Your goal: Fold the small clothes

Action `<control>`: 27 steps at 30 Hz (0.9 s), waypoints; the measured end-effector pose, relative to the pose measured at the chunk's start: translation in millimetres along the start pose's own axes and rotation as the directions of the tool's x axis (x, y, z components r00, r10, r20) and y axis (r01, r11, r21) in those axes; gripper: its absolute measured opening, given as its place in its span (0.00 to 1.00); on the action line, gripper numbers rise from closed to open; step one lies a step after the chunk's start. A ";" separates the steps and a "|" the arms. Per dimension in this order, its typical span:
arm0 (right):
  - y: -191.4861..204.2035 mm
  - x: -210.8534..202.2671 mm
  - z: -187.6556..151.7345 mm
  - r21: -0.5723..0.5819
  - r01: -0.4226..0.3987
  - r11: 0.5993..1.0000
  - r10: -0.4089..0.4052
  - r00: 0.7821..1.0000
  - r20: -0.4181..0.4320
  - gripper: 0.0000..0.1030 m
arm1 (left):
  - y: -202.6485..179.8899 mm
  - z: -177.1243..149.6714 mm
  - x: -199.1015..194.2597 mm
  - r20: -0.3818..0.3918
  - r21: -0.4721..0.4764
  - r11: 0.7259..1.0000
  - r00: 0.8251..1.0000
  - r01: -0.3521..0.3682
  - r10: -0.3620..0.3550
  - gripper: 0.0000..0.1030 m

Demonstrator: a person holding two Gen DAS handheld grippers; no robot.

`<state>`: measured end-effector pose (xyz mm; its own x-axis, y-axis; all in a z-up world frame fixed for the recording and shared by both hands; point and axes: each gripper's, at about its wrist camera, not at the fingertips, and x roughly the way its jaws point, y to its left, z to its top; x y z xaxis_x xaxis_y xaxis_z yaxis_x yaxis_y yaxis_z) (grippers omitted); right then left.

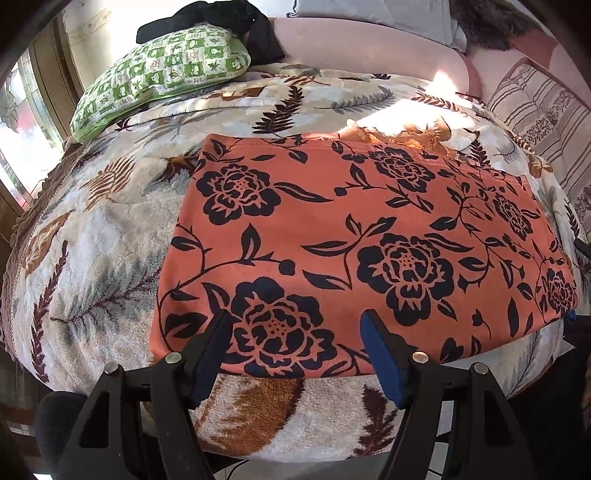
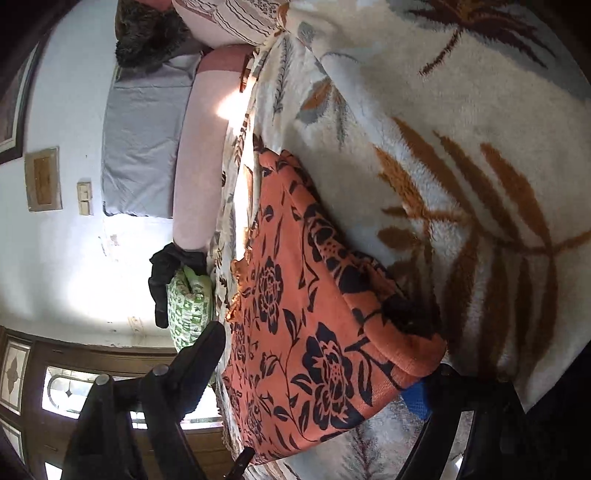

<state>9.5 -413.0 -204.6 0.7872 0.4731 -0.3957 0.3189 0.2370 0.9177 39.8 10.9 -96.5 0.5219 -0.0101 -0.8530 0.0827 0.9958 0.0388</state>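
Note:
An orange garment with dark navy flowers (image 1: pixel 351 251) lies flat in a folded rectangle on a fleece leaf-print blanket (image 1: pixel 103 236). My left gripper (image 1: pixel 295 328) is open, its blue-padded fingers (image 1: pixel 384 354) spread just above the garment's near edge. In the right wrist view, rolled sideways, the same garment (image 2: pixel 314 332) shows with its layered corner. My right gripper (image 2: pixel 321 369) is open with its jaws either side of that corner; one blue pad (image 2: pixel 417 400) lies under the cloth.
A green checked pillow (image 1: pixel 162 74) with a black cloth (image 1: pixel 229 22) on it lies at the bed's far left. A pink bolster (image 1: pixel 369 44), a grey pillow (image 2: pixel 144 147) and a striped cushion (image 1: pixel 543 122) line the head. A window (image 1: pixel 22 147) is on the left.

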 end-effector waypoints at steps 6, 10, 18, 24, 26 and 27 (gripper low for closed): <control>21.9 -2.9 1.5 -0.061 -0.015 0.998 0.016 1.000 0.014 0.82 | -19.5 10.7 -3.1 0.048 0.046 0.999 0.999 0.004 -0.006 0.70; 17.2 5.4 2.6 -0.082 0.043 0.996 -0.042 0.999 0.014 0.82 | -30.5 11.8 16.6 0.033 0.059 0.998 0.999 0.013 -0.015 0.72; 25.4 1.4 1.1 -0.134 0.057 0.989 -0.056 0.998 0.010 0.72 | -33.6 12.9 13.2 0.083 0.059 0.998 0.996 0.020 -0.025 0.72; 28.6 5.3 -0.4 -0.171 0.125 0.977 -0.122 0.992 0.028 0.72 | -43.5 13.4 38.2 -0.002 0.077 0.995 0.998 0.070 -0.070 0.78; 19.6 9.7 1.1 -0.136 0.132 0.982 -0.132 0.991 0.008 0.73 | -48.0 10.0 37.7 0.022 0.114 0.993 0.999 0.036 -0.039 0.80; 17.9 10.0 1.4 -0.124 0.131 0.984 -0.132 0.991 0.003 0.73 | -49.6 11.5 30.8 0.030 0.122 0.992 0.999 0.039 -0.043 0.80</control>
<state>23.8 -405.2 -192.1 0.7399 0.4351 -0.5130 0.3514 0.4002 0.8464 61.5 -39.8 -118.7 0.5433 -0.0561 -0.8377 0.2061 0.9761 0.0683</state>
